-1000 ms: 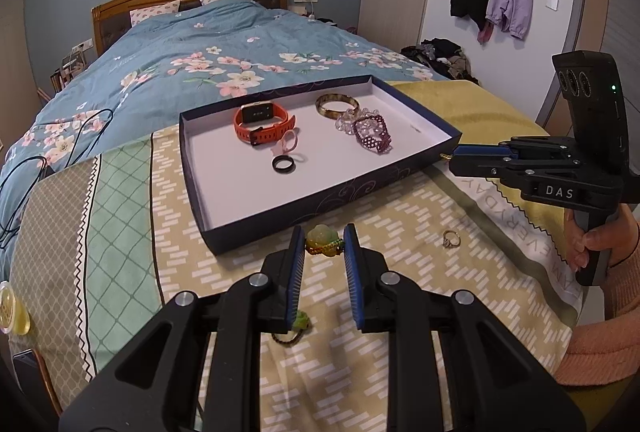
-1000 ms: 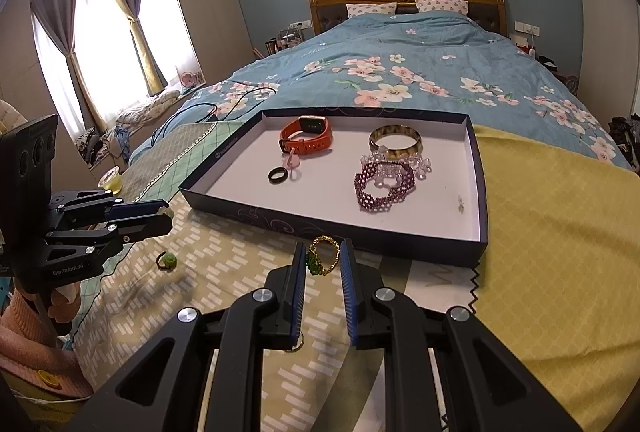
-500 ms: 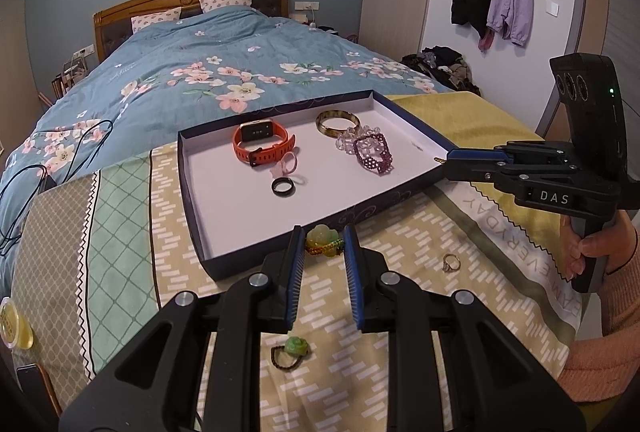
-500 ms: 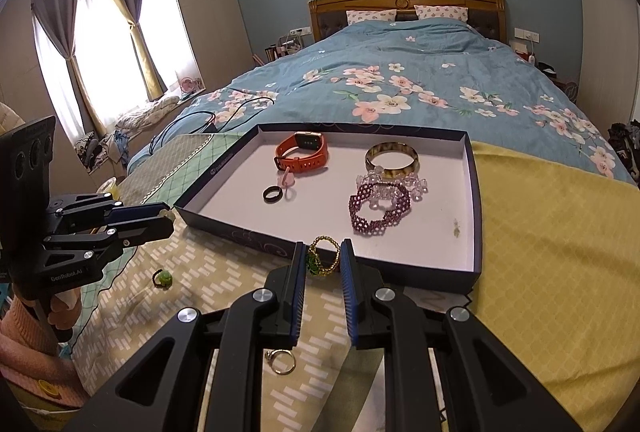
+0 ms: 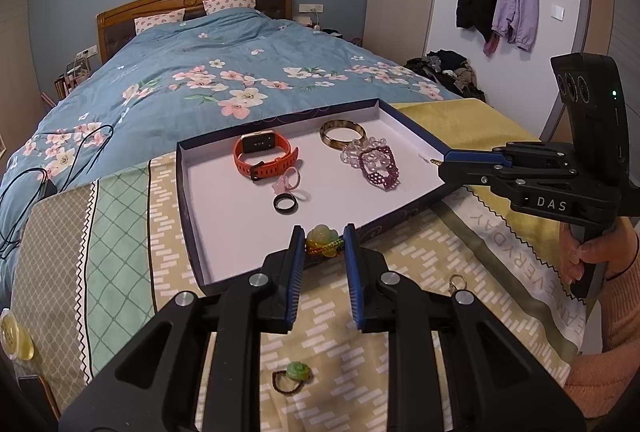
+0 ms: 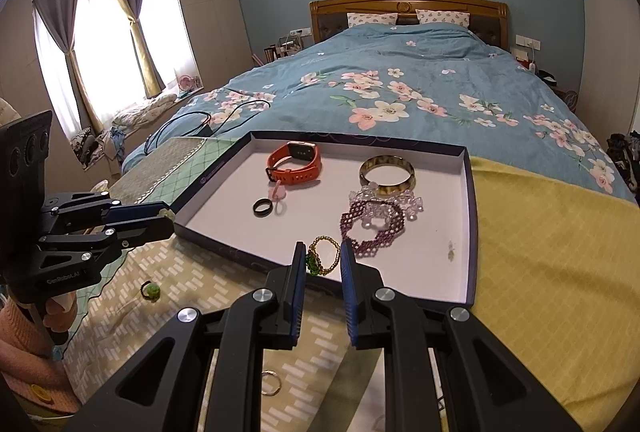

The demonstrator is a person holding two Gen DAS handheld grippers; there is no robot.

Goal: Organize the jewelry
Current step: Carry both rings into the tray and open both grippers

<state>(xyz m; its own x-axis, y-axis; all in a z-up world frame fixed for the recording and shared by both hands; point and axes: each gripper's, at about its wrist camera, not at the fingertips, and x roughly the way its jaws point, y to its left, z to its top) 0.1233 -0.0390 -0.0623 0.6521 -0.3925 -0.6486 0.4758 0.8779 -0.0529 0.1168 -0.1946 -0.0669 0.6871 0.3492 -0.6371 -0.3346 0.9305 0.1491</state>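
Both tongs are nearly closed, each pinching one piece. Left tongs [image 5: 323, 246] clamp a green flower charm [image 5: 322, 236] on a beaded cord, held over the tray's near wall. Right tongs [image 6: 322, 259] clamp a gold bead bracelet [image 6: 323, 255] with a dark green bead, held over the tray's near edge beside the purple bracelet [image 6: 372, 228].

Tray [image 5: 188, 199] lies on the bed cover. It holds an orange watch [image 5: 262, 155], a bangle [image 5: 343, 134], a black ring [image 5: 285, 202], a pink ring [image 5: 291, 179], a clear bracelet [image 5: 352, 151] and the purple bracelet. Outside it, on the cover, lie a green flower ring [image 5: 294, 378] and a gold ring [image 5: 456, 282].

Handling:
- Both held pieces are judged light and limp; the loops sag.
- Beads are hard and smooth, so they may roll or slip between the pads.
- Elastic cord is likely thin; avoid pulling the two sides apart.
- Grip across the charm or a run of beads, not the bare cord.
- Release low over the tray floor to stop bouncing.

Change from the earlier frames: both tongs have advanced toward the tray, which now appears closer. Grip width is unchanged on both sides. Loose rings have not moved on the cover.
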